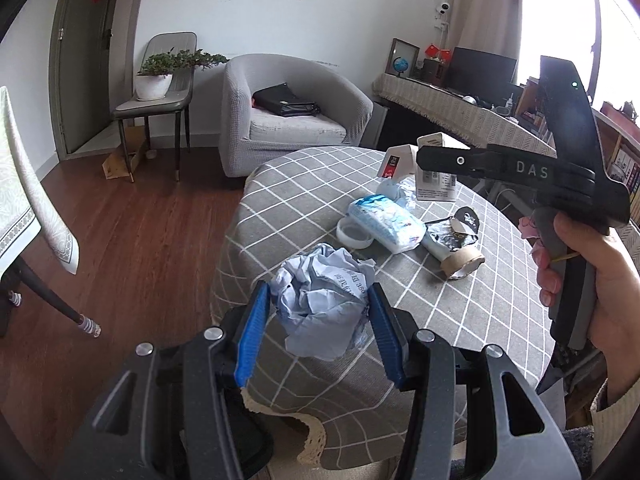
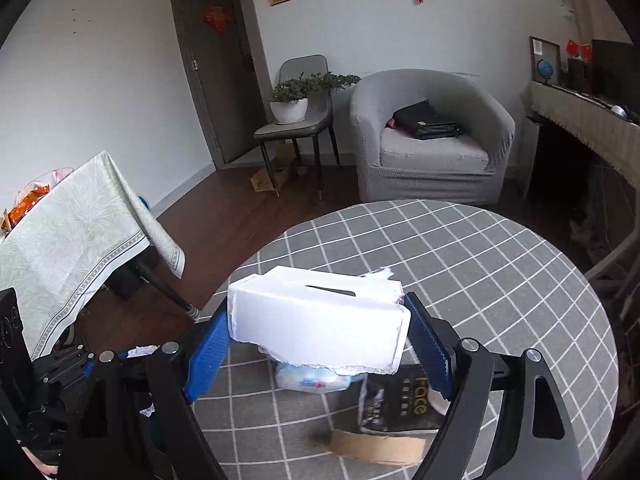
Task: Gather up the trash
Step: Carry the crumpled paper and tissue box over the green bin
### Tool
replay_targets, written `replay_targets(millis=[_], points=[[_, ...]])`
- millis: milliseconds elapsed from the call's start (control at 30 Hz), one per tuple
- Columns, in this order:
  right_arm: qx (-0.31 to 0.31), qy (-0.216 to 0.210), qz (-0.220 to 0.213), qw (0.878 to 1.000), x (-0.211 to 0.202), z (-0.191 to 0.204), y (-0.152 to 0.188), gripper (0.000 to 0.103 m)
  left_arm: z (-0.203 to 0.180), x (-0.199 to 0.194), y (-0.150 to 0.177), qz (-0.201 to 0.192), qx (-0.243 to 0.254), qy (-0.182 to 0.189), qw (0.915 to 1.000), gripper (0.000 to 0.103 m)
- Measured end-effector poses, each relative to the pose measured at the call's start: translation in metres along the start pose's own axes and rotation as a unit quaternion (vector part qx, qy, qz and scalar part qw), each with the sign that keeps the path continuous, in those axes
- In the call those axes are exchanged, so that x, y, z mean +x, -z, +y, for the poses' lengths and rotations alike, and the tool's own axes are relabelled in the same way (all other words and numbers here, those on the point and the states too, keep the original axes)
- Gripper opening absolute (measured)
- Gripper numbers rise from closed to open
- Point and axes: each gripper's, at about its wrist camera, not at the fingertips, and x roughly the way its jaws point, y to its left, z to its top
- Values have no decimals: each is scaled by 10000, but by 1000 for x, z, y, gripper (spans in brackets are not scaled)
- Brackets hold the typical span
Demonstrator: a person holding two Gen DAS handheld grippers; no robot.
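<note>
Both hands are in the carrying step of the clean-up, each with a piece of trash lifted clear of the round table [image 1: 320,184]; the next move looks to be taking both loads to a bin, which no view shows, so the person has to find it and keep each grip firm on the way. On the left, the left gripper [image 1: 318,312] is closed on a crumpled ball of pale blue paper [image 1: 322,304], which sits squarely between the blue fingers [image 1: 252,336], pressed on both sides and bulging forward past the tips. Beyond it on the checked cloth more trash waits: a wrapped tissue pack [image 1: 386,222], a cardboard roll [image 1: 462,261] and a small white box [image 1: 436,188]. Further right, a hand [image 1: 588,280] holds the other tool's grip. The right gripper [image 2: 316,334] has its fingers [image 2: 208,356] set wide and clamped on the ends of a torn white box [image 2: 316,320], held crosswise above the table, with a dark wrapper [image 2: 400,404] and a cardboard scrap [image 2: 376,446] lying beneath.
</note>
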Motion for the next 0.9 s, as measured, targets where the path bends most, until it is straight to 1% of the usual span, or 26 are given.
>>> replay_targets(millis=[200, 367, 567, 900], points=[[-160, -305, -32, 9994, 3, 43, 5, 83, 27, -10, 15, 87, -107, -297, 9995, 53], [-366, -500, 66, 9981, 10, 75, 12, 83, 52, -23, 24, 110, -304, -481, 9983, 53], [-562, -765, 98, 9954, 13, 114, 20, 83, 78, -25, 40, 314, -533, -624, 9961, 53], [-685, -1127, 189, 9911, 26, 157, 24, 83, 119, -22, 73, 678, -711, -933, 9908, 53]])
